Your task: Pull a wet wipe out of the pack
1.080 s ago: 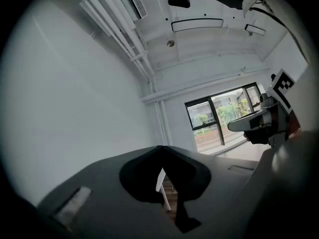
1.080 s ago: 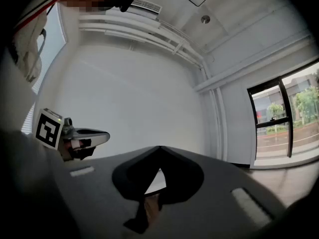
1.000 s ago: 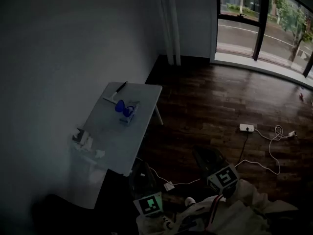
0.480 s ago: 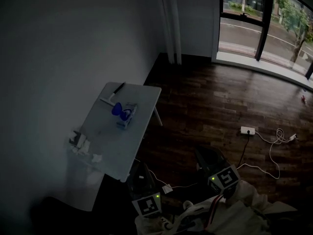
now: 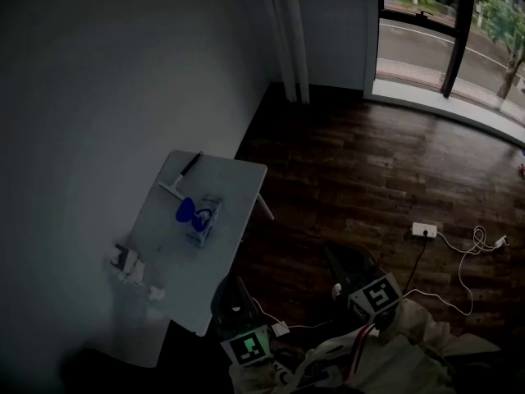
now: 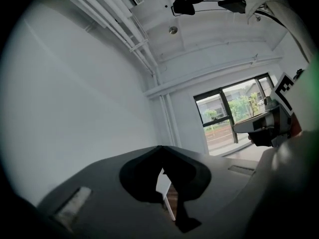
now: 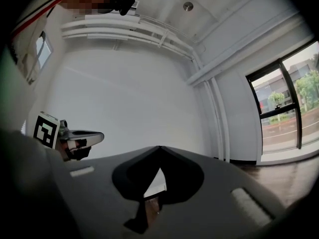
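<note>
No words or numbers can be read anywhere. The marker cube (image 5: 249,345) on the left claw (image 6: 160,152) and the second marker cube (image 5: 376,294) on the right claw (image 7: 159,151) carry only black-and-white square patterns. The wipe pack (image 5: 199,218), far ahead of both claws on the worktop (image 5: 205,279), shows blue print too small to read.

You wear a pale, creased garment (image 5: 418,353) with a thin red cord (image 5: 358,353) running across it. Your left gripper (image 5: 233,284) and right gripper (image 5: 335,251) are dark, each topped by a marker cube (image 5: 377,294) printed with black-and-white squares.
</note>
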A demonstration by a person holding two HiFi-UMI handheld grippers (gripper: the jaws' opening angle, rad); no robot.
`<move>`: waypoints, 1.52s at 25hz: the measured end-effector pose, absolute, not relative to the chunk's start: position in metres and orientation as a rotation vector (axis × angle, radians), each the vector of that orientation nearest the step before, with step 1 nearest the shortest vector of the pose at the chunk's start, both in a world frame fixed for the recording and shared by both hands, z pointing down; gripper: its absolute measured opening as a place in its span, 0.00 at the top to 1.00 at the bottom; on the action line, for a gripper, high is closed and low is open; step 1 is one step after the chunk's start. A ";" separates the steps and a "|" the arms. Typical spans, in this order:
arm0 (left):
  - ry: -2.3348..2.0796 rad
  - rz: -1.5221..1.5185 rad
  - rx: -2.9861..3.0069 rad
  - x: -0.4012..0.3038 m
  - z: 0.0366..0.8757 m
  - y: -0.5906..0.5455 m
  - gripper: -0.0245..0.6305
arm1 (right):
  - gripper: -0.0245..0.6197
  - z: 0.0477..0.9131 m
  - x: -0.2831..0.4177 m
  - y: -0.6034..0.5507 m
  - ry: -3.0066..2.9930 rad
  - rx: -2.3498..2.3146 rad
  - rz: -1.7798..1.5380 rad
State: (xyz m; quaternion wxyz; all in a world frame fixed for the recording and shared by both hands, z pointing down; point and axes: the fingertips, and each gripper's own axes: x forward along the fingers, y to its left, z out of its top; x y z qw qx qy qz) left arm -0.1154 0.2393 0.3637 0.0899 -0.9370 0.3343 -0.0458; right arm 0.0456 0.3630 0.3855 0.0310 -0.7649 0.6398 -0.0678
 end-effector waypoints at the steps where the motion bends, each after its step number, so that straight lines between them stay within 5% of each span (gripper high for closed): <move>1: 1.004 -0.144 -2.779 -0.104 0.362 0.234 0.96 | 0.95 0.385 0.057 0.356 1.984 -2.346 -0.214; 15: 1.262 -0.261 -2.656 -0.045 0.369 0.165 0.96 | 0.95 0.403 0.151 0.266 2.198 -2.180 -0.253; 38: 1.671 -0.337 -2.509 -0.120 0.420 -0.084 0.96 | 0.95 0.430 0.093 -0.049 2.593 -1.872 -0.299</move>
